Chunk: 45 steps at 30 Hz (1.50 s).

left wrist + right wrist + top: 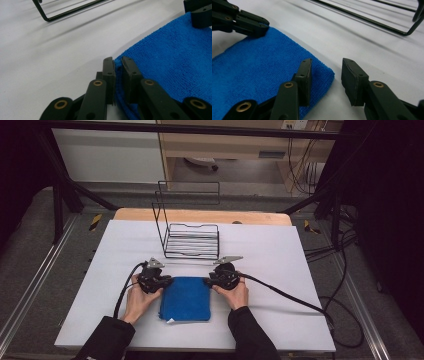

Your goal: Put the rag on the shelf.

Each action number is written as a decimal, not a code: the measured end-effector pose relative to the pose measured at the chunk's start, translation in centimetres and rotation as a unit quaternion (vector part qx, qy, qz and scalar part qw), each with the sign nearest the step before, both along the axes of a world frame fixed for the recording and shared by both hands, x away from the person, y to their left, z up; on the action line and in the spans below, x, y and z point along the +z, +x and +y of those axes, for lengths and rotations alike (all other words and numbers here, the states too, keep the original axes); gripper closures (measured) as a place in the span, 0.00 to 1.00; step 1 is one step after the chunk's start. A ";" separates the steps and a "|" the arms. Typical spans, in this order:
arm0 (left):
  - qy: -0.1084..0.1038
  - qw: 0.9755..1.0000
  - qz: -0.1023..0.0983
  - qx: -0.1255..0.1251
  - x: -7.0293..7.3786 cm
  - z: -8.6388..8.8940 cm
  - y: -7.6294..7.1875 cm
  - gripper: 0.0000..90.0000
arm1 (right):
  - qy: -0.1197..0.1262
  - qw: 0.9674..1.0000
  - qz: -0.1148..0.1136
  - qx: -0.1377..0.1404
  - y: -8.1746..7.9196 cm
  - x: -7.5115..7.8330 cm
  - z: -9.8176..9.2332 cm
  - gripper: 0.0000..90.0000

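I've got the folded blue cloth (185,299) lying flat on the white worktop (280,265), low in the middle of the high view, its far edge running left to right between my two hands. My left tongs (118,65) sit on the far left corner of that cloth, pads nearly together with a fold of blue pinched between them, so I call that corner gripped. My right tongs (325,72) are at the far right corner, and this is the relation that matters: in the right gripper view the corner of the cloth pokes in between the jaws, lying against the left pad while the right pad stands clear over bare worktop. So they're open, with a visible gap, straddling the corner but not yet pressing on it. The cloth runs from that corner toward the lower left of the right gripper view, where the left tongs show at the upper left. The wire rack (191,239) stands beyond the cloth, near but apart. I judge the next thing is pinching this right corner so both far corners are held.
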State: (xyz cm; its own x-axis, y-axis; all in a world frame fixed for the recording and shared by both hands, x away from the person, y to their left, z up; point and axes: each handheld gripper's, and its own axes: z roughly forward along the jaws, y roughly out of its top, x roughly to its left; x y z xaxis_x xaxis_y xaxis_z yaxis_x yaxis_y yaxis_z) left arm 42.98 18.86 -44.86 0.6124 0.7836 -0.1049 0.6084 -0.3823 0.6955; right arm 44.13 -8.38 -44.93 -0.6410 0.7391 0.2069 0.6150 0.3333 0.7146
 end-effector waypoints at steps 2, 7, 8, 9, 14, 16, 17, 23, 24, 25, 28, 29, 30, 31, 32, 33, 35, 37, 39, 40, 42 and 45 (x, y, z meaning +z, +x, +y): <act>0.000 1.000 0.000 0.000 0.0 0.0 0.0 0.90 | -0.002 1.000 0.006 0.001 0.0 -0.1 0.0 0.70; 0.000 1.000 0.000 -0.001 0.0 0.0 0.0 0.90 | 0.008 1.000 0.012 0.001 -0.1 -0.4 0.2 0.77; -0.001 1.000 0.001 -0.001 0.0 0.0 0.0 0.90 | 0.009 1.000 0.014 0.000 -0.1 -0.4 0.3 0.78; -0.002 1.000 0.002 -0.001 0.0 0.1 0.0 0.90 | 0.010 1.000 0.015 -0.001 -0.1 -0.5 0.3 0.79; -0.012 1.000 0.005 -0.003 -0.1 0.3 0.2 0.90 | 0.015 0.999 0.044 0.002 0.2 -0.3 0.2 0.88; -0.018 1.000 0.008 -0.003 -0.1 0.4 0.2 0.90 | 0.020 0.998 0.052 0.003 0.2 -0.3 0.2 0.93; -0.021 1.000 0.010 -0.003 -0.1 0.5 0.3 0.91 | 0.020 0.998 0.052 0.003 0.2 -0.3 0.2 0.94; -0.047 0.999 0.023 -0.001 -0.1 1.0 0.5 0.93 | 0.028 0.998 0.054 0.008 0.1 0.3 0.0 0.96; -0.052 0.998 0.021 0.000 -0.1 1.1 0.4 0.93 | 0.031 0.998 0.051 0.009 0.1 0.5 -0.1 0.96; -0.054 0.998 0.019 0.001 0.0 1.2 0.3 0.94 | 0.034 0.998 0.050 0.009 0.1 0.7 -0.1 0.96; -0.064 0.998 0.006 0.001 0.5 1.4 0.0 0.94 | 0.041 0.998 0.046 0.011 -0.2 1.1 -0.3 0.96; -0.065 0.998 0.001 0.000 0.7 1.4 -0.2 0.94 | 0.043 0.998 0.042 0.010 -0.2 1.2 -0.3 0.96; -0.066 0.998 -0.005 0.000 0.9 1.5 -0.3 0.94 | 0.045 0.998 0.038 0.012 -0.3 1.4 -0.3 0.96; -0.068 0.998 -0.010 -0.003 1.1 1.6 -0.5 0.94 | 0.046 0.998 0.034 0.012 -0.4 1.5 -0.4 0.96; -0.070 0.997 -0.014 -0.003 1.2 1.6 -0.7 0.94 | 0.048 0.998 0.028 0.012 -0.6 1.6 -0.4 0.96; -0.073 0.997 -0.017 -0.004 1.4 1.7 -0.9 0.94 | 0.050 0.998 0.023 0.015 -0.7 1.7 -0.4 0.96; -0.077 0.997 -0.026 -0.005 1.8 1.8 -1.2 0.94 | 0.054 0.998 0.013 0.018 -1.0 2.0 -0.5 0.96; -0.080 0.996 -0.030 -0.009 2.0 2.0 -1.5 0.94 | 0.057 0.998 0.005 0.022 -1.3 2.2 -0.5 0.96; -0.083 0.996 -0.038 -0.010 2.3 2.0 -1.8 0.94 | 0.060 0.998 -0.001 0.026 -1.6 2.5 -0.6 0.96; -0.083 0.996 -0.041 -0.011 2.4 2.0 -1.9 0.94 | 0.060 0.998 -0.003 0.027 -1.7 2.7 -0.7 0.96; -0.085 0.995 -0.047 -0.011 2.6 2.0 -2.2 0.94 | 0.064 0.997 -0.009 0.029 -2.0 2.9 -0.7 0.96; -0.088 0.994 -0.056 -0.013 3.0 2.1 -2.6 0.94 | 0.071 0.997 -0.018 0.030 -2.3 3.3 -0.9 0.96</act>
